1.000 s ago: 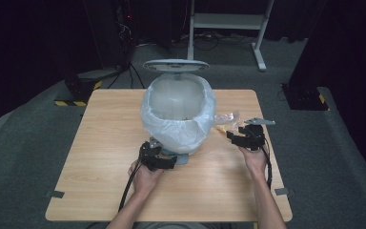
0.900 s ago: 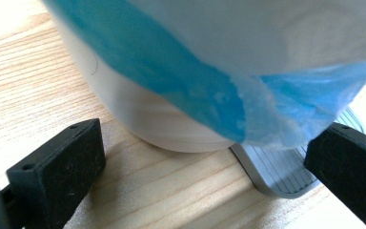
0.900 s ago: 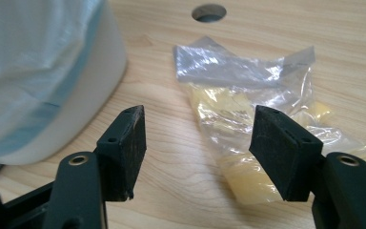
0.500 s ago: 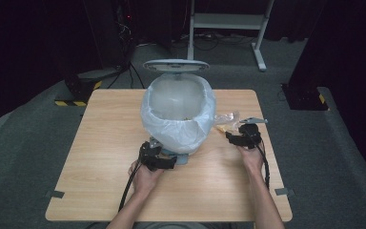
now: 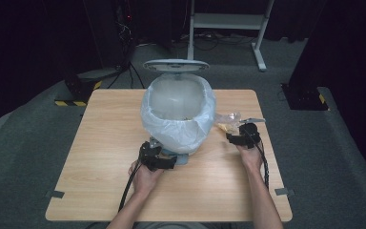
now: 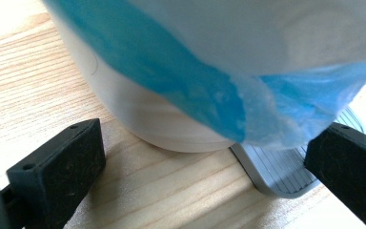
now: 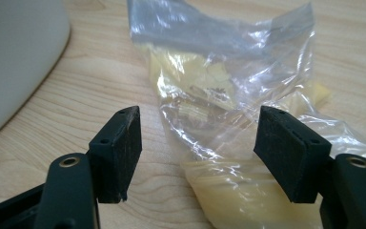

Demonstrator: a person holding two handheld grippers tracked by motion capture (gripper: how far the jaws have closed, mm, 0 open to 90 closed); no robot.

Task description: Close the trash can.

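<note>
Right of centre in the high view, the right hand-held gripper [image 5: 234, 138] sits low over the worktop [image 5: 100, 143], pointed at a crumpled clear plastic wrapper [image 5: 226, 120] that lies just beside the bin [image 5: 178, 112]. Its own view shows the wrapper [image 7: 228, 119], with yellowish scraps inside, spread across the middle and lower right of the frame; the jaws have just been opening and now stand spread to either side of it, their pads [image 7: 124, 148] not yet pressing on the film.

Lower left of centre in the high view, the left hand-held gripper [image 5: 161, 161] waits at the foot of the bin, whose lid is up and whose rim carries a pale bag liner [image 6: 209, 71]. Its jaws are spread too, with the grey pedal [image 6: 279, 169] just inside the right-hand one.

By my reading, the step in hand is the approach to pick up the wrapper for the bin. Next, the right gripper likely needs to ease forward until film lies well between the pads, then close on a bunched part, since thin plastic slips easily.
</note>
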